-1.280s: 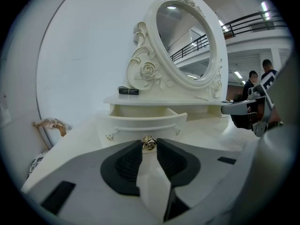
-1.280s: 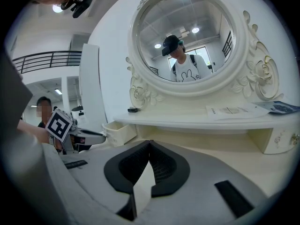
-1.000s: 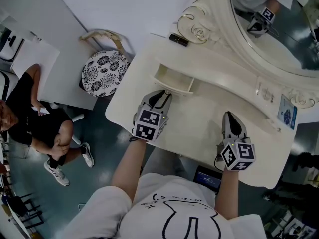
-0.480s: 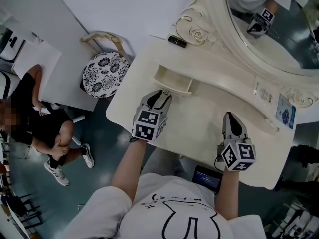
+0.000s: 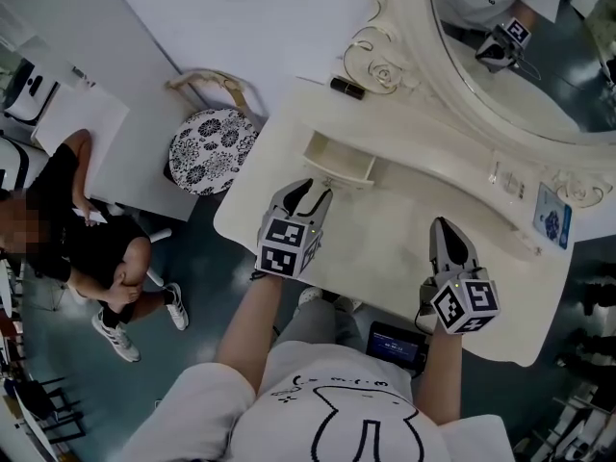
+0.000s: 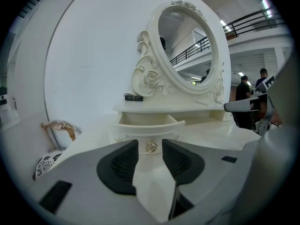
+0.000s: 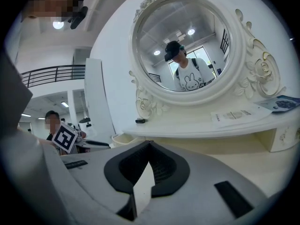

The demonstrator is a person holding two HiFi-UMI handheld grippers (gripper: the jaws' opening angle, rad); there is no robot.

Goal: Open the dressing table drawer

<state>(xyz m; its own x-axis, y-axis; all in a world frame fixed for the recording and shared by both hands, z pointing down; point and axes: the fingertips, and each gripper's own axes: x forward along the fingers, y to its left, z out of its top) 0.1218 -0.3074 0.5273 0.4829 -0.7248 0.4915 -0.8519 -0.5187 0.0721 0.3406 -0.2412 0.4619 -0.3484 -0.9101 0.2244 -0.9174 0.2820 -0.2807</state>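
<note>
Black tube point(image 5: 347, 88), perhaps lipstick, above drawer point(image 5: 339, 159)

White wall point(image 5: 241, 17); dark teal floor point(image 5: 192, 287); floral stool point(image 5: 214, 150); balcony railing point(image 6: 253, 20) overhead.

Patterned stool point(image 5: 214, 150); seated person point(image 5: 87, 248) near it; dark tube point(image 5: 347, 88); blue leaflet point(image 5: 553, 215).

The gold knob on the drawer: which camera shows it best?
The left gripper view. The knob sits dead ahead, in the gap between the opening jaws of the left gripper, untouched. The head view shows the open drawer from above, its knob barely visible. The right gripper view catches only the drawer's edge, no knob.
</note>
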